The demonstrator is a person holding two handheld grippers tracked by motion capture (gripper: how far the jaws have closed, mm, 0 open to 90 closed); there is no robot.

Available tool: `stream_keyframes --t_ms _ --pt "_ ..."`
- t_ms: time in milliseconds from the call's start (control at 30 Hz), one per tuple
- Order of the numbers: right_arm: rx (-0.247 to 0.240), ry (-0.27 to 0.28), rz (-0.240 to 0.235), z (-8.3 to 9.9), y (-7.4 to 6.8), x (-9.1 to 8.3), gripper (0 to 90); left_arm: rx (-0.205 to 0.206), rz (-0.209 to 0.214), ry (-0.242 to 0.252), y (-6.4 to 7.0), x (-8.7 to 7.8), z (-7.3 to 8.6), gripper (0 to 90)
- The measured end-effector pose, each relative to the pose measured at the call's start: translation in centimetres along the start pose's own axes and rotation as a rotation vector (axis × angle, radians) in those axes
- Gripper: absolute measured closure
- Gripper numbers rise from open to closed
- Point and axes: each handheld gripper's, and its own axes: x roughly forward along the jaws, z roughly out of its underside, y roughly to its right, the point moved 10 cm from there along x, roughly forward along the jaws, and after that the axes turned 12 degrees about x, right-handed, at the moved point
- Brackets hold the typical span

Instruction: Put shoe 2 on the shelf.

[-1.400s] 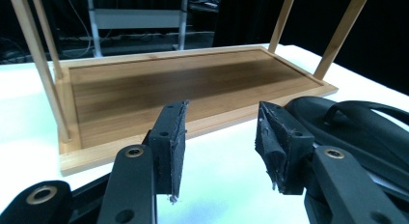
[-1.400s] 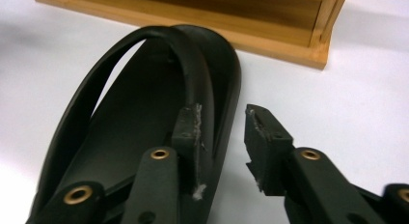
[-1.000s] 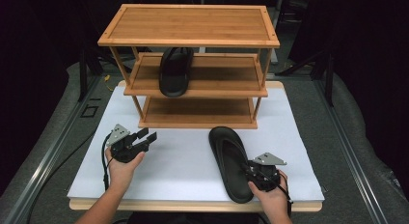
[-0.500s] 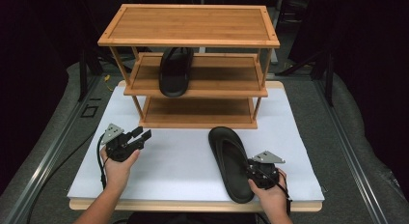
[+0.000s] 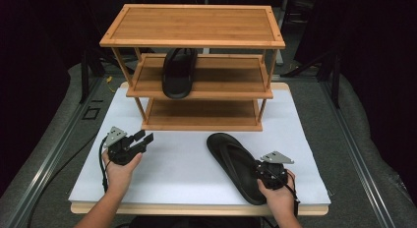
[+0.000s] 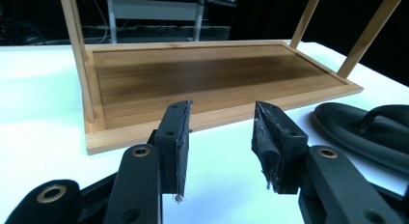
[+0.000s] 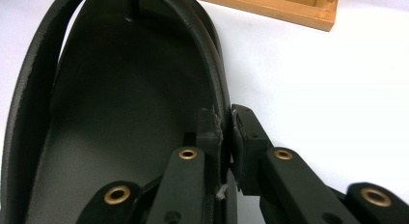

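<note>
- High view: the right gripper (image 5: 264,170), at the lower right of the frame, sits at the heel end of a black sandal (image 5: 235,161) lying on the white bench (image 5: 187,164). The left gripper (image 5: 141,139) is at the lower left, over bare bench, well apart from the sandal. A wooden rack (image 5: 196,61) fills the upper centre, with a second sandal (image 5: 178,73) on its middle shelf.
- Left gripper view: the fingers (image 6: 176,137) stand wide apart with nothing between them; the rack's bottom shelf (image 6: 212,84) lies ahead, the sandal (image 6: 366,130) at the right edge.
- Right gripper view: the fingers (image 7: 246,142) are pinched narrow on the sandal's side rim (image 7: 214,84), centre frame.
</note>
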Motion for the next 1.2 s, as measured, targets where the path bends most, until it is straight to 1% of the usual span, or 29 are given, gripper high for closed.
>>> stream_keyframes --t_ms 33,167,200,300,367,400,500,533,600,700,733,800,867,933,1033,1167,1200 --pt "0.003 0.009 -0.001 -0.1 0.0 0.1 83.2 -0.001 -0.003 0.003 0.0 0.0 0.0 57.2" --pt "0.004 0.017 -0.011 -0.3 -0.1 0.2 83.4 -0.007 -0.007 0.003 0.0 -0.4 0.0 57.2" --pt "-0.004 0.018 -0.011 -0.4 -0.2 0.2 83.5 -0.002 -0.014 0.011 -0.1 -0.5 -0.1 57.2" --pt "-0.006 0.014 -0.007 -0.3 -0.3 0.1 83.6 -0.005 -0.013 0.01 -0.2 -0.4 -0.1 57.2" --pt "-0.005 0.028 -0.014 -0.5 -0.4 0.0 83.6 -0.006 -0.015 0.008 -0.3 -0.4 0.0 57.1" --pt "0.002 0.044 -0.012 -0.8 -0.4 -0.3 83.6 -0.01 -0.019 0.011 -0.3 -0.5 -0.1 57.2" --pt "0.009 0.058 -0.024 -1.0 -0.4 -0.5 83.7 -0.018 -0.024 0.02 -0.4 -0.7 -0.2 57.2" --pt "0.024 0.072 -0.029 -1.2 -0.4 -0.8 83.6 -0.017 -0.026 0.022 -0.4 -0.7 -0.3 57.3" --pt "0.029 0.078 -0.034 -1.3 -0.4 -1.1 83.6 -0.016 -0.029 0.026 -0.4 -0.7 -0.4 57.4" --pt "0.042 0.11 -0.037 -1.8 -0.4 -1.4 83.7 -0.018 -0.031 0.026 -0.5 -0.6 -0.4 57.4" --pt "0.048 0.117 -0.051 -1.9 -0.5 -1.6 83.7 -0.021 -0.032 0.027 -0.5 -0.6 -0.4 57.4" --pt "0.054 0.137 -0.055 -2.2 -0.6 -1.9 83.7 -0.026 -0.034 0.03 -0.6 -0.5 -0.4 57.5" --pt "0.05 0.149 -0.06 -2.4 -0.7 -2.3 83.8 -0.023 -0.032 0.027 -0.6 -0.5 -0.4 57.7" --pt "0.054 0.164 -0.057 -2.6 -0.7 -2.7 83.7 -0.022 -0.029 0.033 -0.5 -0.4 -0.5 57.7" --pt "0.069 0.193 -0.066 -3.0 -0.6 -3.2 83.7 -0.016 -0.03 0.033 -0.4 -0.4 -0.5 57.9" --pt "0.08 0.197 -0.064 -3.3 -0.4 -3.5 83.7 -0.019 -0.035 0.032 -0.5 -0.4 -0.6 57.8" --pt "0.079 0.195 -0.08 -3.4 -0.5 -3.5 83.7 -0.024 -0.036 0.034 -0.6 -0.3 -0.5 57.8"
